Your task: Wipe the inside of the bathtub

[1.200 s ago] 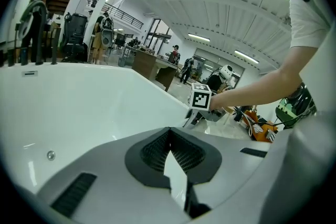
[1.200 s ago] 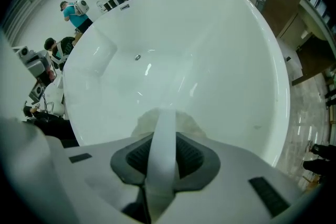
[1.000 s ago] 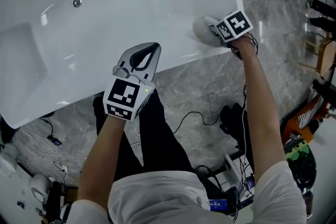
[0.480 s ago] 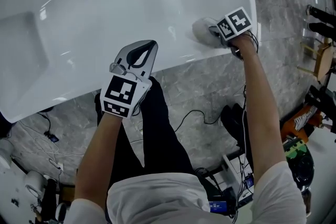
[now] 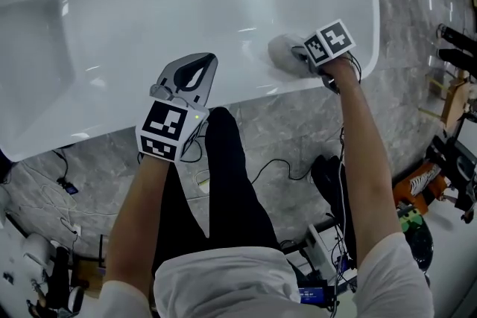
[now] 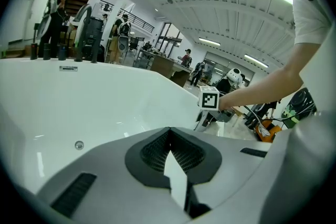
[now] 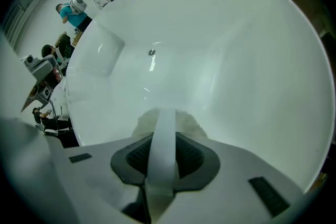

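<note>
In the head view, the glossy white bathtub [image 5: 223,4] is lying across the top of the frame, above the grey marble floor [image 5: 283,138]. The right gripper [image 5: 299,50] is holding a pale fluffy cloth [image 5: 279,50] against the tub's inner wall by the near rim, and the left gripper [image 5: 195,74] is hovering over that rim. In the left gripper view, its jaws are sitting together, gripping nothing. In the right gripper view, the jaws are clamping the cloth over the smooth, shiny tub wall.

Person wears a white short-sleeved shirt [image 5: 223,275] and black trousers [image 5: 227,182]. Left gripper [image 5: 203,65] and right gripper [image 5: 299,52] have grey shells and black ribbed jaw pads. Each carries 1 white cube with black square markers: left cube [image 5: 170,129], with 1 small lit dot, and right cube [image 5: 328,41].
</note>
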`<state>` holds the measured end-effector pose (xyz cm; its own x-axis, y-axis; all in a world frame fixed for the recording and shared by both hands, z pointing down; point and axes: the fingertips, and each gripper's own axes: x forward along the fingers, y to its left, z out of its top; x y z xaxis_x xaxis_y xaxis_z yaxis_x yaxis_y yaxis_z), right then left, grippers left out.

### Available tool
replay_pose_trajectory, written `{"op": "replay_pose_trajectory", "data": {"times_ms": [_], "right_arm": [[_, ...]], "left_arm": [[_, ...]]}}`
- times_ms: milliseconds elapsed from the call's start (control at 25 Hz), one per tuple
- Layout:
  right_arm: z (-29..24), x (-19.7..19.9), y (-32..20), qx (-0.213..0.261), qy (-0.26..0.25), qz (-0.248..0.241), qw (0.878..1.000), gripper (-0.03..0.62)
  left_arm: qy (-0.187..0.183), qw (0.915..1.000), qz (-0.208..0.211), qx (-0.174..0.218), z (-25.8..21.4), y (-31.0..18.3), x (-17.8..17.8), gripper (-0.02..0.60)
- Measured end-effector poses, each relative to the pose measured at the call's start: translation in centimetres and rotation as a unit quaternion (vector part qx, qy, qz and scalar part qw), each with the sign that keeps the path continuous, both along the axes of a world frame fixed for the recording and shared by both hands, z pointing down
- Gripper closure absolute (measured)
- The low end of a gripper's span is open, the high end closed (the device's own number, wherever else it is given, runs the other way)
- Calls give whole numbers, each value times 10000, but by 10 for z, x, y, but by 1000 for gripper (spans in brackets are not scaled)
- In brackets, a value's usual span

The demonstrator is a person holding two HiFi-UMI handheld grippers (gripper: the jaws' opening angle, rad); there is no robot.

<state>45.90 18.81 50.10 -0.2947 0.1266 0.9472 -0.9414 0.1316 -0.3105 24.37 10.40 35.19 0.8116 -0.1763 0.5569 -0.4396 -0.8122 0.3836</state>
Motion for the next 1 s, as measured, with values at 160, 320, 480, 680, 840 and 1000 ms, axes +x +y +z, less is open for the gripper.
{"op": "replay_pose_trajectory", "data": {"times_ms": [160,320,480,680,840,1000], "right_arm": [[1,-25,-7,-22,-65,-48,10000,502],[1,-51,-13,-29,-144,-80,9999,502],[2,-73,-20,-39,-210,-103,9997,502],[-1,-104,-28,-17,-317,-124,9994,502],[1,-136,-36,4,-427,-208,9989,502],[2,-170,-45,17,-571,-272,9980,502]], "left_arm": [[3,10000,-94,-30,1,-5,-22,571],[-9,9997,-229,-88,2,-9,-45,571],[-21,9991,-401,-111,4,-16,-68,571],[-89,9982,-590,-105,8,-23,-97,571],[-120,9972,-741,-74,11,-30,-121,571],[-126,9960,-880,-73,15,-38,-144,571]]}}
